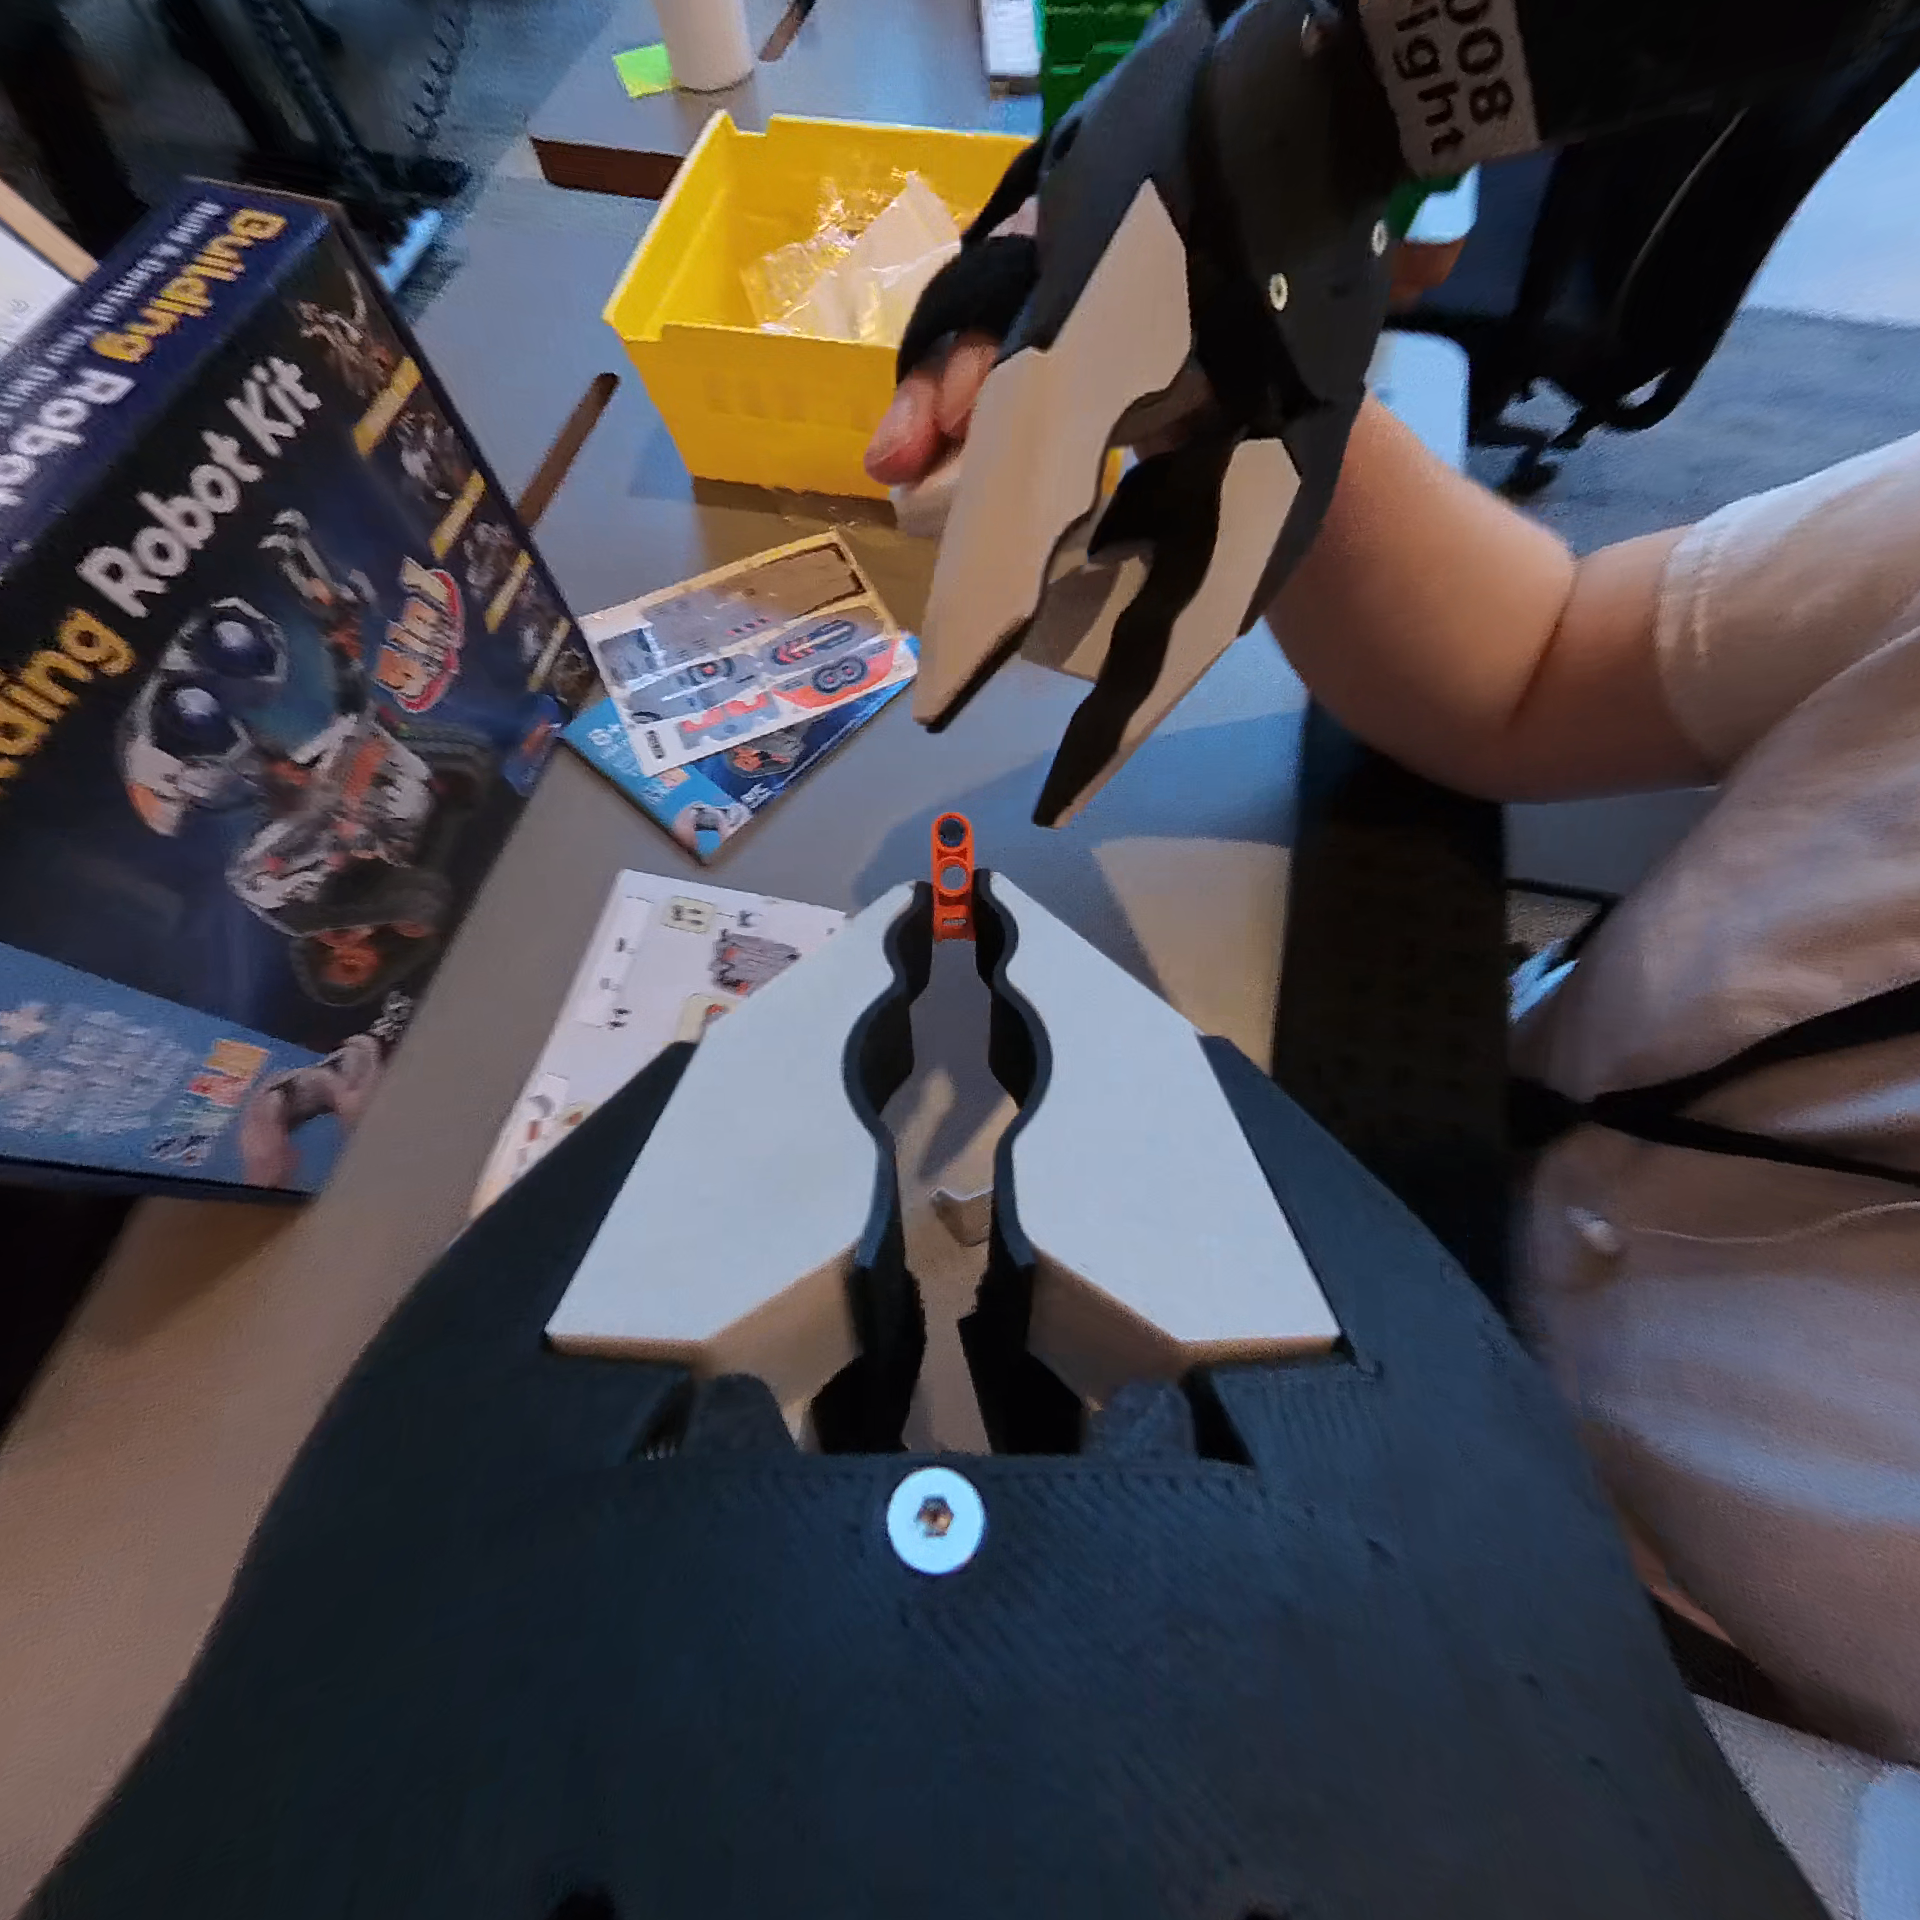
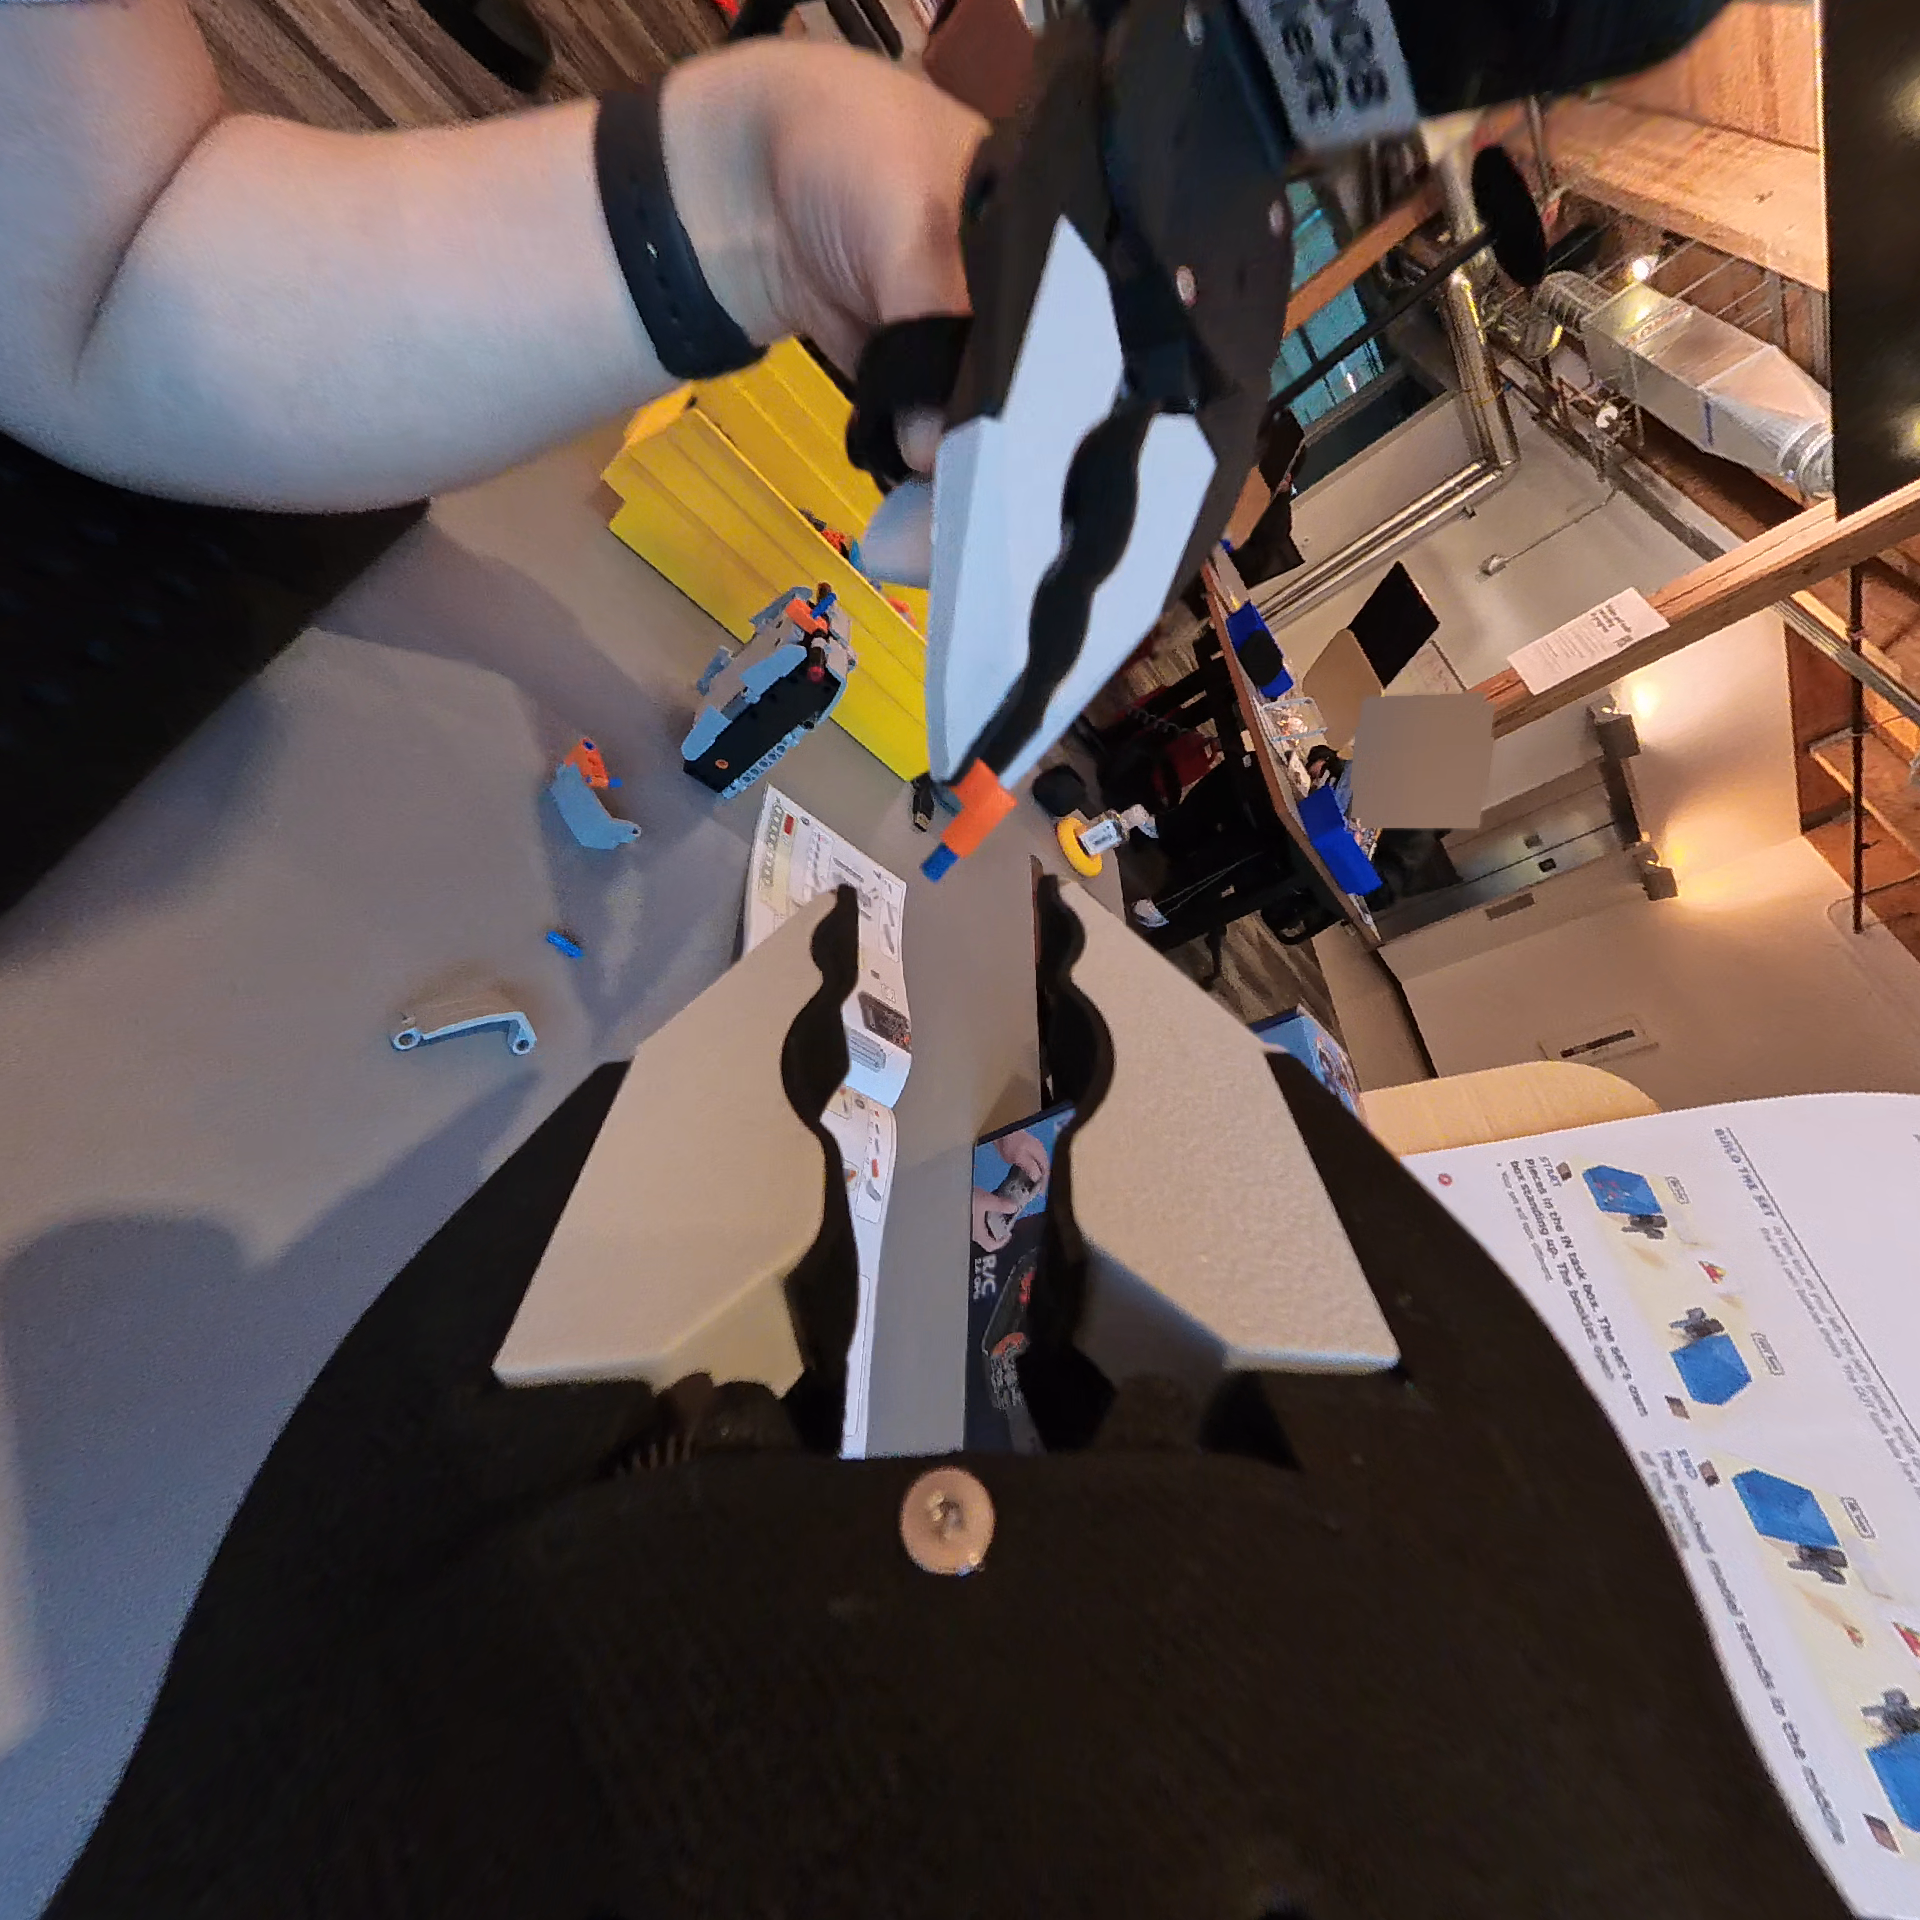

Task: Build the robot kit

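Your left gripper is pinching small orange connector piece at jaw tips, above desk. Piece looking light, rigid, slippery plastic; hold it by its flat sides. Your right gripper is hovering nearby, jaws spread, carrying nothing.

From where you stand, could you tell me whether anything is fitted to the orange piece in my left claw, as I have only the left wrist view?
Observer: Yes. The orange piece pinched in the left claw carries a small blue peg on its free end.
Operator: Thank you. Is a built model anywhere on the table?
Observer: A partly built grey and black model lies beside the yellow bin.
Operator: Are any loose parts lying about?
Observer: A light grey curved beam lies by itself on the table, apart from the model.
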A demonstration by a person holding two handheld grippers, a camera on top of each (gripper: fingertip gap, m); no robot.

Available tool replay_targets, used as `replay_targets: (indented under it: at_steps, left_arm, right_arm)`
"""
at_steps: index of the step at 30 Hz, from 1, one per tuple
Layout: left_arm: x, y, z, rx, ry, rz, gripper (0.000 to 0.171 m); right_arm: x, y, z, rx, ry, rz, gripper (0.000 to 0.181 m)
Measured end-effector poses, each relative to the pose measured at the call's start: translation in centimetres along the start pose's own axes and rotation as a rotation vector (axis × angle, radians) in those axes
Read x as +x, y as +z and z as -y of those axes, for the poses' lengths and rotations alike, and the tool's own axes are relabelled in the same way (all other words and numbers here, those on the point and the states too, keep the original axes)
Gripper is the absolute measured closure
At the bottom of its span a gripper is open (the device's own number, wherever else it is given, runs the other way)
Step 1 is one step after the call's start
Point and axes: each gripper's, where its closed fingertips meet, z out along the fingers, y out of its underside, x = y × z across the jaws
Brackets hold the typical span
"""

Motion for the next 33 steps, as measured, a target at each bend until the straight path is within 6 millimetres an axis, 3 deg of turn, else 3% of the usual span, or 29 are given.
replay_targets:
  at_steps: [5, 8, 11, 13, 15, 17, 20, 23, 26, 29, 33]
  left_arm:
    - [0.2, -0.3, 0.2, -0.001, 0.026, 0.038, 0.165]
    - [-2.1, -1.2, -0.3, 0.039, -0.068, 0.059, 0.165]
    - [-6.8, -4.6, 0.4, 0.263, -0.302, 0.124, 0.166]
    - [-8.5, -8.1, 1.8, 0.513, -0.440, 0.066, 0.166]
    - [-9.8, -11.1, 1.8, 0.654, -0.488, 0.078, 0.166]
    - [-10.9, -13.0, 1.0, 0.690, -0.480, 0.183, 0.166]
    - [-11.7, -15.1, 0.5, 0.736, -0.453, 0.314, 0.166]
    - [-11.4, -15.0, 0.7, 0.751, -0.450, 0.280, 0.166]
    - [-11.5, -13.7, 0.8, 0.734, -0.474, 0.216, 0.166]
    - [-11.7, -11.9, 0.8, 0.706, -0.496, 0.159, 0.166]
    - [-11.7, -8.6, 1.3, 0.682, -0.530, 0.062, 0.166]
  right_arm:
    - [-0.1, 0.2, -1.5, -0.039, 0.037, 0.016, 0.158]
    - [0.9, -0.2, -2.8, -0.029, 0.108, -0.019, 0.173]
    - [4.4, -1.7, -4.3, 0.010, 0.277, -0.175, 0.181]
    - [7.0, -3.5, -4.9, 0.052, 0.375, -0.304, 0.181]
    - [9.6, -5.9, -5.1, 0.126, 0.431, -0.461, 0.181]
    - [10.8, -7.8, -5.0, 0.196, 0.444, -0.551, 0.181]
    - [11.2, -8.8, -5.5, 0.198, 0.453, -0.585, 0.166]
    - [11.3, -8.6, -6.3, 0.155, 0.446, -0.611, 0.160]
    - [11.1, -8.0, -6.6, 0.140, 0.432, -0.603, 0.170]
    - [10.1, -6.8, -6.9, 0.106, 0.434, -0.536, 0.181]
    - [8.9, -5.3, -7.4, 0.056, 0.409, -0.469, 0.181]
